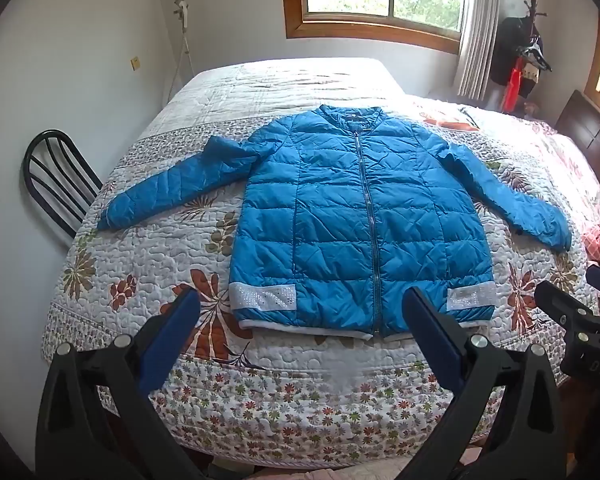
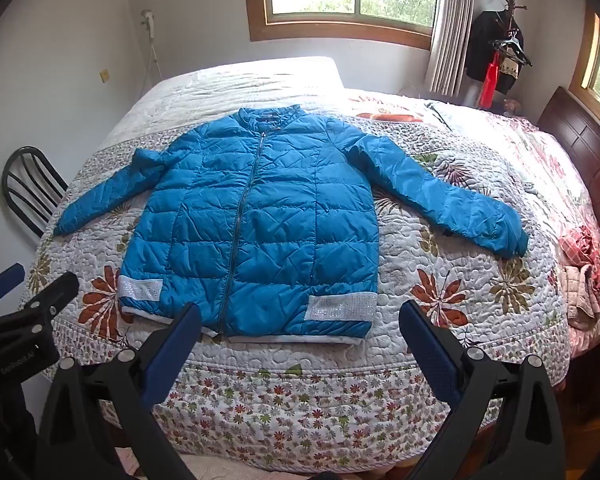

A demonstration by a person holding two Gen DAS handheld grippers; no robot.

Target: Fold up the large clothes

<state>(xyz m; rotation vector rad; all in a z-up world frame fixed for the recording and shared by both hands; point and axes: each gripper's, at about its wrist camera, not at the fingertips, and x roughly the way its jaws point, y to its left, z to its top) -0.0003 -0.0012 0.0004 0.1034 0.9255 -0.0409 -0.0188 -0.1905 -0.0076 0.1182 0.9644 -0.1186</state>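
A blue quilted puffer jacket (image 1: 360, 216) lies flat and face up on the bed, zipped, with both sleeves spread out to the sides; it also shows in the right wrist view (image 2: 256, 220). White sparkly bands sit at both hem corners. My left gripper (image 1: 302, 308) is open and empty, hovering just short of the jacket's hem. My right gripper (image 2: 300, 320) is open and empty, also just short of the hem. The right gripper's body shows at the right edge of the left wrist view (image 1: 580, 320), and the left gripper's body at the left edge of the right wrist view (image 2: 24, 312).
The bed carries a floral quilt (image 1: 148, 264). A black chair (image 1: 56, 184) stands at the bed's left side. A dark wooden headboard (image 2: 580, 148) is at the right. Crumpled clothes (image 2: 584, 264) lie at the bed's right edge. A coat rack (image 2: 504, 44) stands by the window.
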